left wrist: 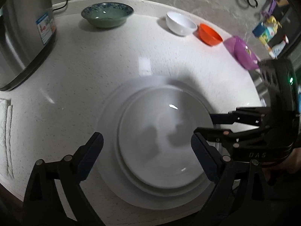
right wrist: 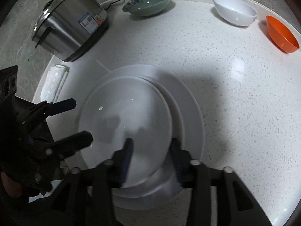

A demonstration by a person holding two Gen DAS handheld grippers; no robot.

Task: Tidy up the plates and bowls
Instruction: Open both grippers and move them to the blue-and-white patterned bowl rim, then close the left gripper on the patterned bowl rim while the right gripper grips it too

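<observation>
A stack of white plates (left wrist: 163, 143) lies on the white speckled counter, also in the right wrist view (right wrist: 188, 109). My right gripper (right wrist: 152, 150) is partly closed around the near rim of the top white plate (right wrist: 124, 124), which sits tilted and shifted left over the ones below. In the left wrist view the right gripper (left wrist: 207, 124) reaches in from the right at the plate's edge. My left gripper (left wrist: 146, 146) is open and empty, hovering over the stack; it appears at left in the right wrist view (right wrist: 80, 120).
At the back stand a green bowl (left wrist: 107, 15), a white bowl (left wrist: 180, 23), an orange bowl (left wrist: 209, 34) and a purple bowl (left wrist: 242, 51). A steel rice cooker (left wrist: 24, 37) stands at the left, a folded white cloth (left wrist: 6, 135) beside it.
</observation>
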